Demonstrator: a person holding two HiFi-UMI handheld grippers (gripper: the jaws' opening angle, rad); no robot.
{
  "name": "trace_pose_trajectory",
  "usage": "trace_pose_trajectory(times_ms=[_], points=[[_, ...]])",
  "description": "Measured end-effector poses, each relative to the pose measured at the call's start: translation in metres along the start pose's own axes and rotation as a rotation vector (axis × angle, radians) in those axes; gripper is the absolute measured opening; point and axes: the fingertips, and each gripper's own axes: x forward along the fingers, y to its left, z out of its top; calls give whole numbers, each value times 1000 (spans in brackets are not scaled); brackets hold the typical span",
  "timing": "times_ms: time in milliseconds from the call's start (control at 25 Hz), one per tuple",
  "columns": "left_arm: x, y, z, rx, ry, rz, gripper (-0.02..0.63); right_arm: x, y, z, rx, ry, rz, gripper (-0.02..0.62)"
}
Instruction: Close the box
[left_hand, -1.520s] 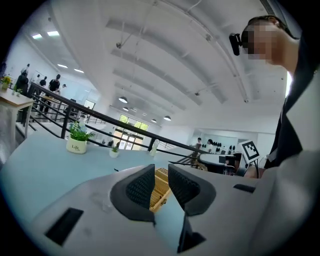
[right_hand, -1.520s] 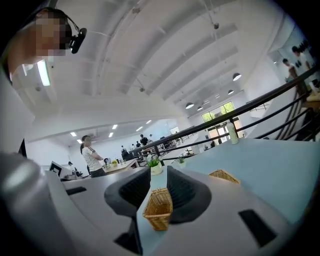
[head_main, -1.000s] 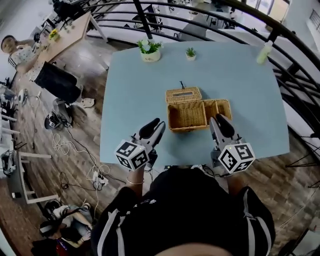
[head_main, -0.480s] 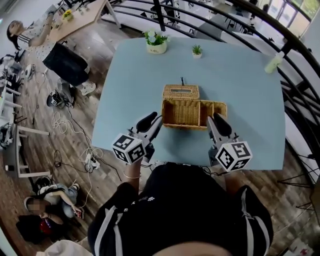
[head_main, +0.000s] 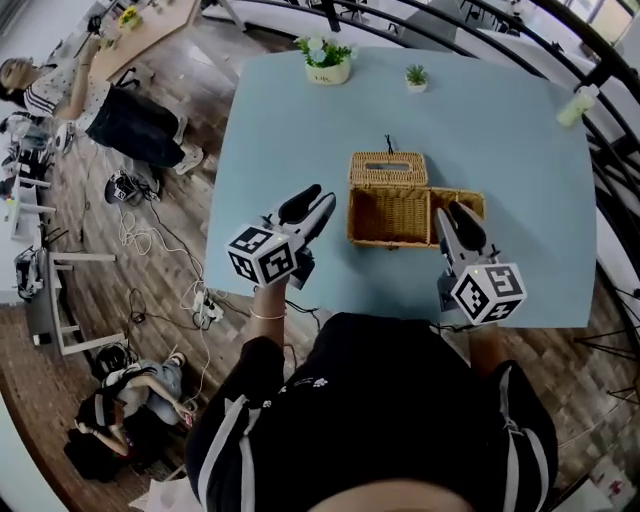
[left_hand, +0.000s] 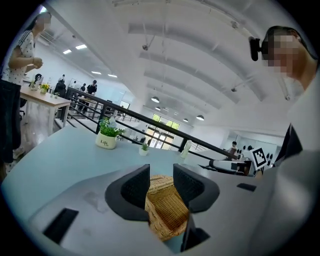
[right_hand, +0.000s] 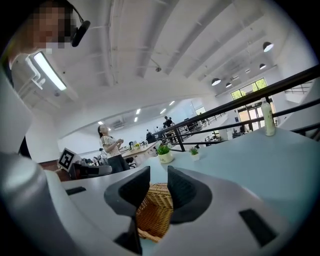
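sitting mouth-up on the blue table, the wicker box runs its long side left to right, far flap laid back, right flap folded out. left gripper, beside its left end, has just been widening its jaws, nothing between them; right gripper, at the right flap, has its jaws slightly apart and empty.

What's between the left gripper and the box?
Head view: only bare table. The left gripper has just been opening its fingers, empty; the box lies beyond them.
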Motion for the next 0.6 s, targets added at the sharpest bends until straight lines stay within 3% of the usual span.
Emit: trace_pose_trajectory(times_ms=[440,600], points=[[59,68,-18,-224,102,-92,133,41,-8,-10,28,40,-96,109],[80,88,-32,-266,140,-104,133,48,-12,-17,49,54,-135,109]])
